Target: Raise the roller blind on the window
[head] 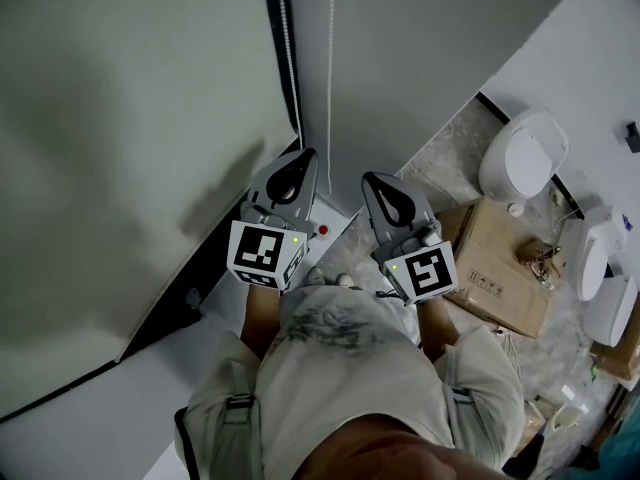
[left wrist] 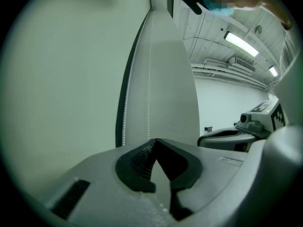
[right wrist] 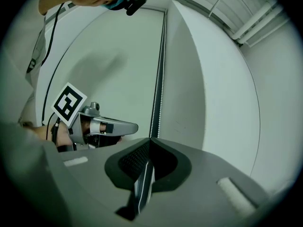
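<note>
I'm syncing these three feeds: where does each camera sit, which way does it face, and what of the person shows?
Head view: on the person's head, looking steeply down on left tool, right tool, shirt and roller blind.
Left gripper view: rides the left tool, looks along its shut jaws at the bead chain; right tool at right.
Right gripper view: rides the right tool, looks along shut jaws; left tool at left.
Shared: both gripper views catch the bead chain.

Left gripper point(head: 304, 156): I hold it level, jaws together, just beside the bead chain point(head: 288, 58).
Right gripper point(head: 373, 179): level, jaws together, right of that chain.
</note>
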`<state>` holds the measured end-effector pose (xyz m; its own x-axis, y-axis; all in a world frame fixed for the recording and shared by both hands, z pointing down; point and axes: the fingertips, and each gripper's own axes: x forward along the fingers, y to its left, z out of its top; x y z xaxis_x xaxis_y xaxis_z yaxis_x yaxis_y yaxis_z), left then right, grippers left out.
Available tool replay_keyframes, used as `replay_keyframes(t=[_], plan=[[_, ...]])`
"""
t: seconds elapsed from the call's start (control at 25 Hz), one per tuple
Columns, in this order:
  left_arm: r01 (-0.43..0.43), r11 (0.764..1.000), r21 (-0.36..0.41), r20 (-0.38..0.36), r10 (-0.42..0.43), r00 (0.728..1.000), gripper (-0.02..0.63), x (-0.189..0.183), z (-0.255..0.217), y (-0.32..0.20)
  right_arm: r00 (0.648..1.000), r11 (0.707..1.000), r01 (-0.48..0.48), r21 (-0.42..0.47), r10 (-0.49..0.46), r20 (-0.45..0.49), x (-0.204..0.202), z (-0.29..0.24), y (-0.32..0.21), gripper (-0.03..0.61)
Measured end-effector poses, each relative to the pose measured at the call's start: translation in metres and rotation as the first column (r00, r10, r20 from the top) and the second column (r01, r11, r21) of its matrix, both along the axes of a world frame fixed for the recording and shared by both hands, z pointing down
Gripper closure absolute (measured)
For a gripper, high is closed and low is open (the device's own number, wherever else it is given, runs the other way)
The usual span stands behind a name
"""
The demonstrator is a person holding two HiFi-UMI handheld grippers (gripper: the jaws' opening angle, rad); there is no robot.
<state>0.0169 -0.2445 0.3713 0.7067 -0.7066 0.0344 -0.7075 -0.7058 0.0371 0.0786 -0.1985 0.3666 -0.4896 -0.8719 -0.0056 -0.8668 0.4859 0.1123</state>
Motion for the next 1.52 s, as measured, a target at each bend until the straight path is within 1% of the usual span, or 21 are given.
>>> replay_keyframes(t=[0.16,0.6,0.84,1.52], plan=[[-0.009,1.0,0.0,0.001,0.009,1.0,0.606,0.002,0.0,-0.007,1.0,1.0,-0.006,-0.001,0.006,-0.008,0.0,0.0,-0.001,0.568],[-0.05,0.999,0.01,0.01,0.05,0.999,0.56,0.013,-0.002,-0.019,0.999,0.999,-0.036,-0.008,0.036,-0.015,0.004,0.0,0.0,0.568],[-0.067,0.998,0.015,0.013,0.067,0.998,0.546,0.023,0.001,-0.026,0.998,0.998,-0.054,-0.01,0.054,-0.022,0.008,0.004,0.001,0.568],[-0.049,0.998,-0.027,0.007,0.049,0.999,0.514,0.025,0.02,-0.051,0.993,0.994,-0.108,-0.027,0.106,-0.041,0.014,0.013,0.001,0.568]])
